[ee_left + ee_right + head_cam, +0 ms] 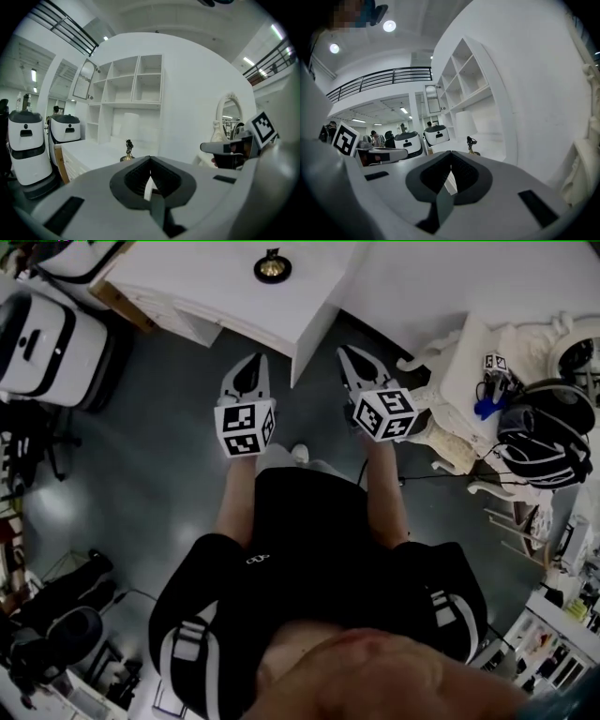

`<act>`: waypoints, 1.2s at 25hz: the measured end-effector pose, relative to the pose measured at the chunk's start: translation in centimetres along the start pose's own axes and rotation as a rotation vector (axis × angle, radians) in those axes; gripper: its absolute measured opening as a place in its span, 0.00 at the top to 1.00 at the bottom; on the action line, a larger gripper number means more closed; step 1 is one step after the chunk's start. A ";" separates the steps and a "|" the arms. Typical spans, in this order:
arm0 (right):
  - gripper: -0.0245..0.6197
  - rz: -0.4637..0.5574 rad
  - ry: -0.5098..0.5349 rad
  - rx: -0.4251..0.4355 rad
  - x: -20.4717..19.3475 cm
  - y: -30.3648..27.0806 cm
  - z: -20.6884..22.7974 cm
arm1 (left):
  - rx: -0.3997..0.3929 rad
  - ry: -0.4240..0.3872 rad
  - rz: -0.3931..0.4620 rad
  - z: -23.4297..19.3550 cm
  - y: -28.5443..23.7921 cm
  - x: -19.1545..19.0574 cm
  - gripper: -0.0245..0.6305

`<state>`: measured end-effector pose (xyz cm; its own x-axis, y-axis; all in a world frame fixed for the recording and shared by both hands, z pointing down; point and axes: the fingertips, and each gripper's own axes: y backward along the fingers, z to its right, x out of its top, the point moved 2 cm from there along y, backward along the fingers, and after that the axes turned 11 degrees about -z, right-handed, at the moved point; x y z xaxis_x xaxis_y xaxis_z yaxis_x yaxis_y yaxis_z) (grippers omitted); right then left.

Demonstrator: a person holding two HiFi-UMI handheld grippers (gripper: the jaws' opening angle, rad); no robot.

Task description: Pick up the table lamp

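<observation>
My left tongs (251, 362) are light grey on the outside and black on the inside. My right tongs (351, 356) have the same colours. Each one has a cube (246, 427) with black and white square patterns on it. The table (197, 282) is white all over. The table lamp (272, 267) is gold and black at the bottom, and its shade is white. The shelf (136, 84) is white too. The floor (141, 484) is dark grey and shiny. The person's clothes (309, 540) are black with white stripes. Two machines (26, 140) are white with black tops.
</observation>
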<state>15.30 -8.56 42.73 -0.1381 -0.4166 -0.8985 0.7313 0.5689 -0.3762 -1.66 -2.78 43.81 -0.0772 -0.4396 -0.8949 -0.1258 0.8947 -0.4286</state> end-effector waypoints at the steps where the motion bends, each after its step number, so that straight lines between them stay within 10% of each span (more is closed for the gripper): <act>1: 0.93 0.004 0.020 -0.001 0.3 0.1 0.2 | 0.006 -0.008 -0.001 0.1 -0.5 0.3 0.95; 17: 0.93 -0.015 0.158 0.053 1.8 -4.8 2.1 | -0.034 0.013 -0.012 -0.4 -9.4 2.3 0.94; 30: 0.93 -0.056 0.121 0.121 4.3 -14.6 5.0 | -0.135 0.090 0.005 -5.9 -20.0 4.4 0.69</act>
<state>7.36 -22.24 45.46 -0.2549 -0.3532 -0.9001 0.7940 0.4549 -0.4033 -5.34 -23.09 49.22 -0.1658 -0.4463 -0.8794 -0.2563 0.8806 -0.3986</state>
